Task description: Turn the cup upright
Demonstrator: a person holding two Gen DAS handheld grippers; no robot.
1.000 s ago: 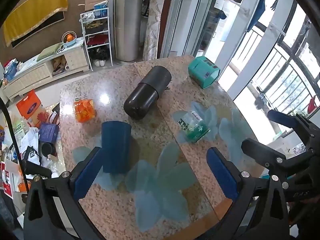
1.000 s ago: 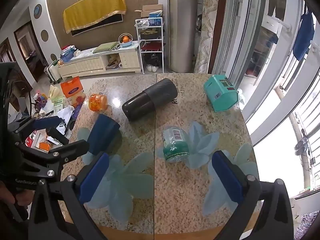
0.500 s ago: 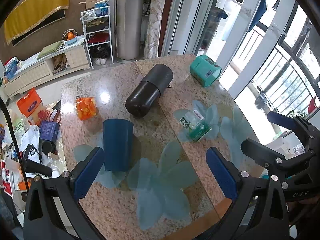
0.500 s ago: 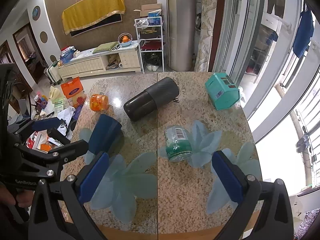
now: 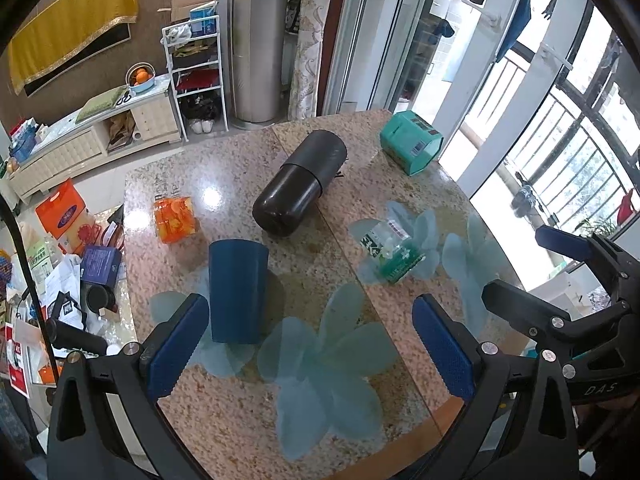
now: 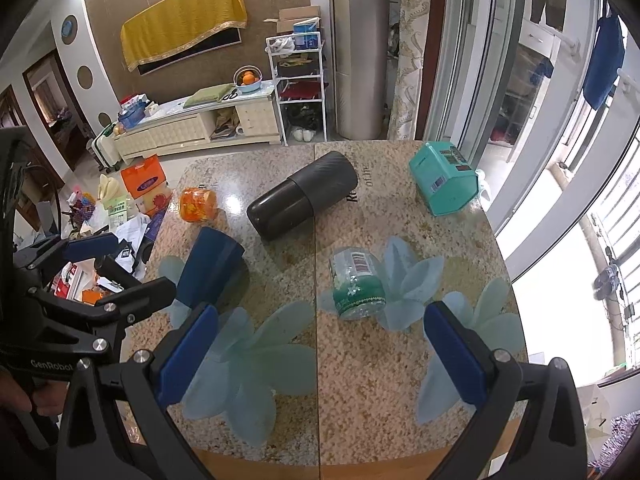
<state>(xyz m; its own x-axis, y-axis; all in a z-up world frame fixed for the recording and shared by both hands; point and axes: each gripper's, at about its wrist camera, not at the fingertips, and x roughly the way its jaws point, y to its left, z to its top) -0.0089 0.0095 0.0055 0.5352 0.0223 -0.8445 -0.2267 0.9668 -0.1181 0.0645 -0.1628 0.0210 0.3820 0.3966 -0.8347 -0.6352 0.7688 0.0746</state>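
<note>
In the left wrist view, the left gripper (image 5: 308, 344) is hanging wide open and empty over the table (image 5: 400, 184), its left pad just beside the blue cup (image 5: 236, 290) – apparently lining up a grasp, since the cup is standing mouth-down. In the right wrist view, the right gripper (image 6: 320, 354) is likewise gaping and holding nothing, the cup sitting beyond its left finger, while the black flask (image 6: 302, 200) and green bottle (image 6: 356, 284) are lying near the cup – neither blocking it.

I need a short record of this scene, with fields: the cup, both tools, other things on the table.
cup: blue cup, standing on the table; which end is up, cannot tell
left tool: open, holds nothing, cup beside its left finger
right tool: open, holds nothing
table: granite table with flower pattern
other things: black flask lying down; green bottle lying down; teal box; orange jar
</note>
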